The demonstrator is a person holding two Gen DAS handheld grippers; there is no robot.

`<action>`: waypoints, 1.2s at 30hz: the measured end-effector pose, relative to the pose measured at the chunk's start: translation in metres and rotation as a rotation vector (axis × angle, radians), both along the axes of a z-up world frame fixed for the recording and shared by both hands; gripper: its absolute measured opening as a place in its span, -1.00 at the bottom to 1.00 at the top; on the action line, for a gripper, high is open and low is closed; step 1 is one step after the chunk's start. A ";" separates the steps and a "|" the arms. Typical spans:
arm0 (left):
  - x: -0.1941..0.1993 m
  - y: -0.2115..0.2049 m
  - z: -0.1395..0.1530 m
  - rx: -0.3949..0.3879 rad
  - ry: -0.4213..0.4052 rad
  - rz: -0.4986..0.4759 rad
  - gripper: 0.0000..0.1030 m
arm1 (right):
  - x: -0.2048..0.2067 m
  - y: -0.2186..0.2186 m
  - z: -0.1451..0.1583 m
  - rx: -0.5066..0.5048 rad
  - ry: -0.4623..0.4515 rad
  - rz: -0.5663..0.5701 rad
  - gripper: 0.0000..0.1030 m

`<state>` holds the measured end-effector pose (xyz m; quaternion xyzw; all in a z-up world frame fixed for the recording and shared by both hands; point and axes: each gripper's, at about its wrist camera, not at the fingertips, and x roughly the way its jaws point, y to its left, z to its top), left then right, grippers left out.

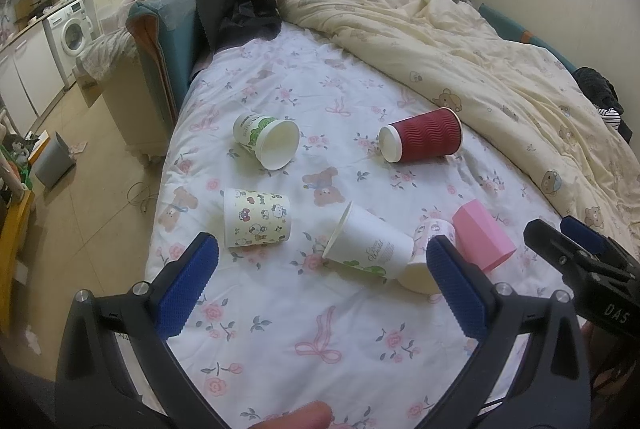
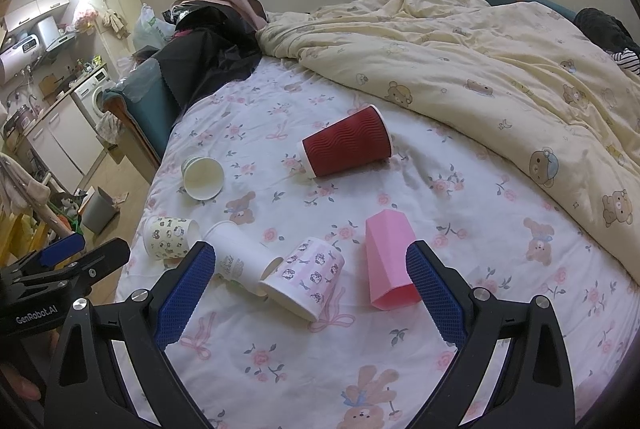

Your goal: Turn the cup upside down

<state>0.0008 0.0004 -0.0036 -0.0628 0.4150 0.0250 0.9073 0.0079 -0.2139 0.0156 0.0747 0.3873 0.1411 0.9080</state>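
Hovering over a bed (image 2: 500, 213) strewn with six cups on their sides, both tools spread wide and holding nothing.

The right tool (image 2: 308, 289) frames the pink-print cup (image 2: 306, 277) and the pink faceted cup (image 2: 386, 261), both just ahead of its tips; the print cup's long axis runs diagonally, mouth toward the tool and lower left, while the faceted cup's runs nearly straight away, mouth nearest. The left tool (image 1: 320, 281) looks onto the white green-print cup (image 1: 370, 247), mouth pointing left, and the cartoon cup (image 1: 256, 217) beside it. Which cup is meant cannot be told; the right tool seems nearer the pink pair. The white cup touches the print cup's mouth and may be nudged. The red ribbed cup (image 2: 346, 143) and another white cup (image 2: 202, 177) lie well apart, near the quilt (image 2: 500, 61).
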 end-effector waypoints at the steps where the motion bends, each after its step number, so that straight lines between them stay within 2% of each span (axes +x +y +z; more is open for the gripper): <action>1: 0.000 0.000 0.000 0.000 -0.003 -0.001 0.99 | 0.000 0.000 0.000 0.001 0.001 0.000 0.92; 15: 0.001 0.000 -0.001 0.001 -0.002 -0.003 0.99 | 0.000 0.000 0.000 -0.005 -0.014 0.001 0.92; 20: 0.008 0.007 0.003 -0.043 0.064 -0.106 0.99 | 0.004 0.006 -0.004 -0.002 -0.010 0.032 0.92; 25: 0.034 0.019 0.007 0.049 0.142 -0.220 0.99 | 0.011 0.011 -0.003 -0.054 -0.016 0.062 0.91; 26: 0.042 0.022 0.005 0.062 0.164 -0.236 0.99 | 0.013 0.010 -0.004 -0.082 0.039 0.065 0.92; 27: 0.053 0.026 0.000 0.074 0.210 -0.273 0.99 | 0.014 0.009 -0.004 -0.086 0.056 0.066 0.92; 28: 0.060 0.028 -0.002 0.081 0.242 -0.302 0.99 | 0.017 0.006 -0.007 -0.107 0.145 0.067 0.91; 29: 0.068 0.030 -0.007 0.094 0.279 -0.345 0.99 | 0.019 0.004 -0.009 -0.118 0.197 0.067 0.91; 30: 0.079 0.029 -0.017 0.149 0.334 -0.406 0.99 | 0.021 0.003 -0.010 -0.108 0.199 0.064 0.92; 32: 0.089 0.026 -0.027 0.248 0.377 -0.492 0.98 | 0.025 0.001 -0.013 -0.073 0.219 0.066 0.92; 33: 0.095 0.023 -0.037 0.301 0.426 -0.564 0.98 | 0.027 0.001 -0.014 -0.061 0.241 0.074 0.91; 34: 0.101 0.020 -0.045 0.342 0.468 -0.611 0.98 | 0.029 0.002 -0.015 -0.102 0.287 0.086 0.91; 36: 0.112 0.015 -0.065 0.423 0.544 -0.697 0.98 | 0.031 0.004 -0.015 -0.097 0.245 0.101 0.91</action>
